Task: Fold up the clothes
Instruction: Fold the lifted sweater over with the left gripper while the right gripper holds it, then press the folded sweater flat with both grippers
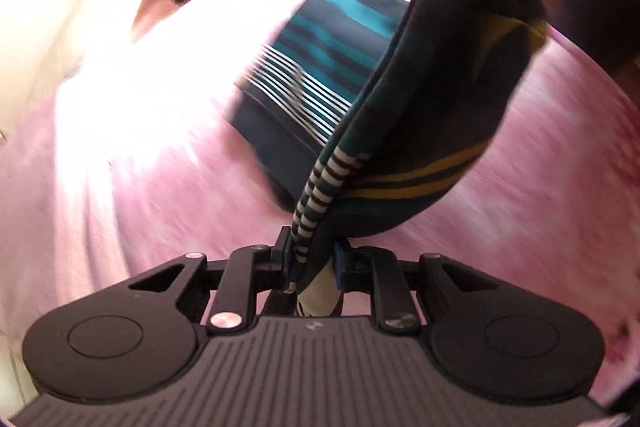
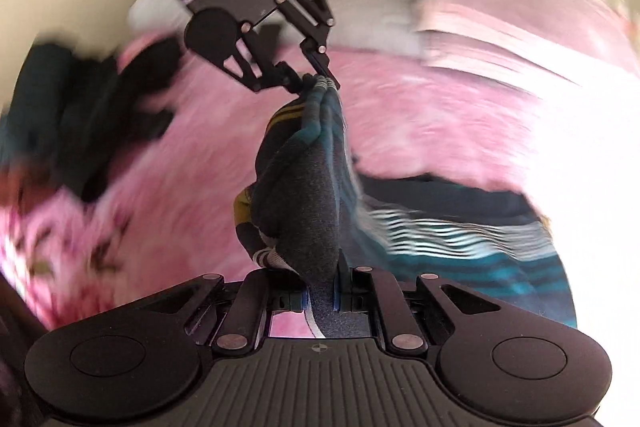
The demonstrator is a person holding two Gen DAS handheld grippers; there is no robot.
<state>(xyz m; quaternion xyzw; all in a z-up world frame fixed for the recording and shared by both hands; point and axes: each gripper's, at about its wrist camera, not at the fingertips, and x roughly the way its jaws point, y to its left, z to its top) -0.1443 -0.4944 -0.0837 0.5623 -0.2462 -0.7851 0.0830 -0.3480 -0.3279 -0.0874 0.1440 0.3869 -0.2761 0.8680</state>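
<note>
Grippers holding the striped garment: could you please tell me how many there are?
2. The left gripper clamps one end of the striped garment; the right gripper clamps the other end, lifting it above the pink bedspread. None appears hidden.

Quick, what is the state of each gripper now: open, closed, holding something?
Left gripper: closed on an edge of the dark striped teal-and-yellow knit garment.
Right gripper: closed on another part of the same garment.
</note>
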